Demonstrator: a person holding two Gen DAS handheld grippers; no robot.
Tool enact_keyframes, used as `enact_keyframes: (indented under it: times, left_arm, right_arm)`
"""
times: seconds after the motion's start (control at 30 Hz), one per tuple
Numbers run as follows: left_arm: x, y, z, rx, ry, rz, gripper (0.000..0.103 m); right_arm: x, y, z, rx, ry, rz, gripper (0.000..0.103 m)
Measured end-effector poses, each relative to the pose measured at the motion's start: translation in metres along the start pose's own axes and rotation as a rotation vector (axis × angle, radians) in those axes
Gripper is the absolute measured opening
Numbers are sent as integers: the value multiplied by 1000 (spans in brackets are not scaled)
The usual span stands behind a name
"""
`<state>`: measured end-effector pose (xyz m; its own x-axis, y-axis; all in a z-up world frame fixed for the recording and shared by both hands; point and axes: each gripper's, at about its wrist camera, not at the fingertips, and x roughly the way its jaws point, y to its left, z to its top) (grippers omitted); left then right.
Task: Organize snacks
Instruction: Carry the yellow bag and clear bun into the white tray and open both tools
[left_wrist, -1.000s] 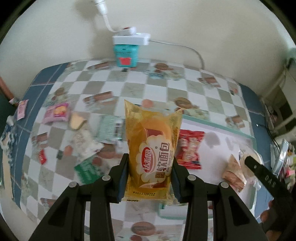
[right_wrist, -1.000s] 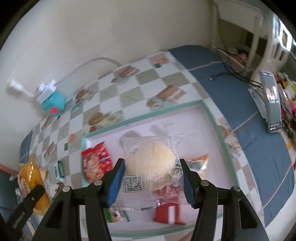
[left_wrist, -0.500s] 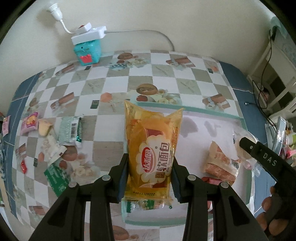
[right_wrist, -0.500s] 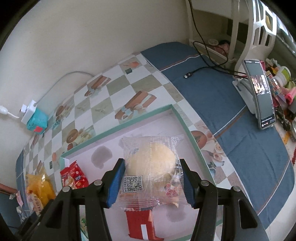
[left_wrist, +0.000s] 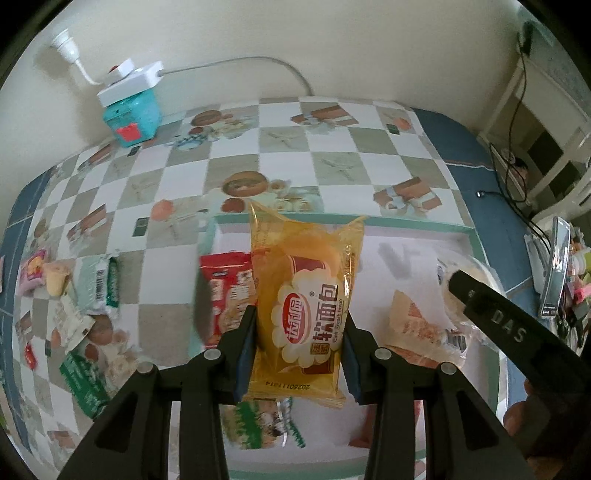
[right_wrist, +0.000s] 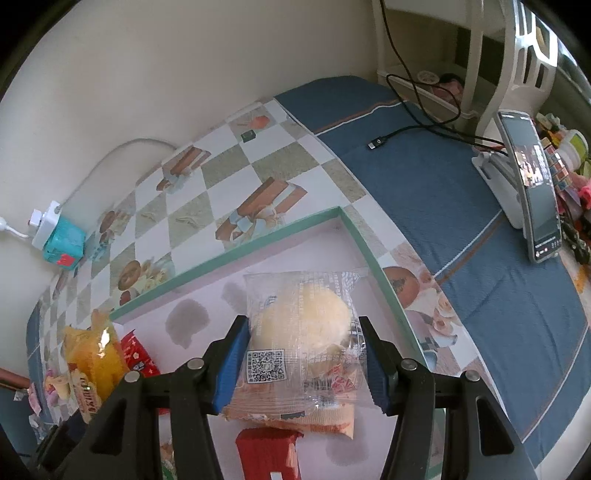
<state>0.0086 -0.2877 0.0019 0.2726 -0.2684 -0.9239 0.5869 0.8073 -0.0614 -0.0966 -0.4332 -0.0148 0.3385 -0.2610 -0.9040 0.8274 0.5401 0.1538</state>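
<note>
My left gripper (left_wrist: 298, 350) is shut on a yellow soft-bread packet (left_wrist: 306, 295), held upright over the left part of the green-rimmed tray (left_wrist: 406, 224). My right gripper (right_wrist: 303, 363) is shut on a clear-wrapped round bun (right_wrist: 303, 325) above the tray's (right_wrist: 229, 256) right part. A red snack bag (left_wrist: 227, 295), an orange wrapped snack (left_wrist: 410, 325) and a green-white packet (left_wrist: 266, 421) lie in the tray. In the right wrist view the yellow packet (right_wrist: 94, 362) shows at the lower left.
Several loose snack packets (left_wrist: 99, 284) lie on the checked cloth left of the tray. A teal box with a white power strip (left_wrist: 131, 107) stands by the wall. A phone on a stand (right_wrist: 532, 184) and a cable (right_wrist: 406, 129) sit on the blue cloth at right.
Both grippers have moved right and lower over the tray with their packets still held. The loose snack pile has slid toward the left edge of the left wrist view.
</note>
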Motion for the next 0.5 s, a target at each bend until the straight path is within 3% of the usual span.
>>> enact_keyframes:
  times: [0.5]
  left_arm:
    - [28, -11, 7, 8, 19, -27, 42]
  right_arm:
    - [25, 7, 8, -24, 15, -31, 61]
